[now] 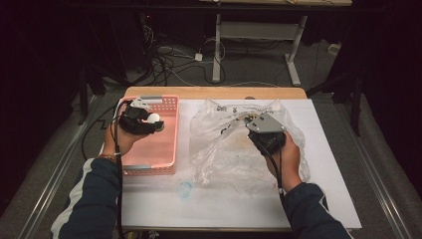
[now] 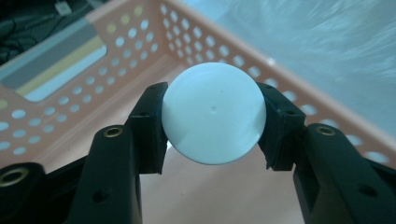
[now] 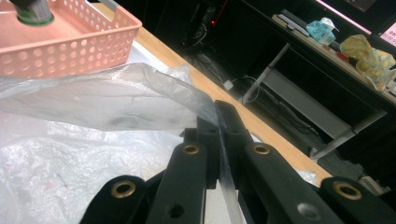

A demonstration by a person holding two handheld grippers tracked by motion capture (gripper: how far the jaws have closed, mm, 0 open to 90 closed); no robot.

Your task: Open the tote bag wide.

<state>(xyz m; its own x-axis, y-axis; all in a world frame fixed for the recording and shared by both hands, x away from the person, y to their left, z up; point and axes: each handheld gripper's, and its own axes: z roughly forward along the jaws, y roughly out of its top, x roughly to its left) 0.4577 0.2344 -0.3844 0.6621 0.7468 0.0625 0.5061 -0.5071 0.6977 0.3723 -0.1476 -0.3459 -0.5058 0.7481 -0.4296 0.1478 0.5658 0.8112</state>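
White ball (image 2: 214, 113) clamped by left hand-held gripper (image 2: 212, 121); right hand-held gripper (image 3: 219, 135) pinches plastic bag (image 3: 116, 100).

Past right gripper's fingers (image 3: 232, 122): wooden table edge (image 3: 280, 144), floor cables (image 3: 229, 85), grey desk frame (image 3: 303, 102). Farther up-right, shelf (image 3: 299, 25) with crumpled cloths, possibly bags (image 3: 369, 56). Behind fingers, blue smudge (image 1: 184, 189) on white sheet (image 1: 229, 201).

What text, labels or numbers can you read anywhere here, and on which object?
None can be read.
Clear plastic bag: dark print near its top edge, too small and blurred to read.
White ball in the left gripper: unmarked.
Pink basket: no lettering visible.
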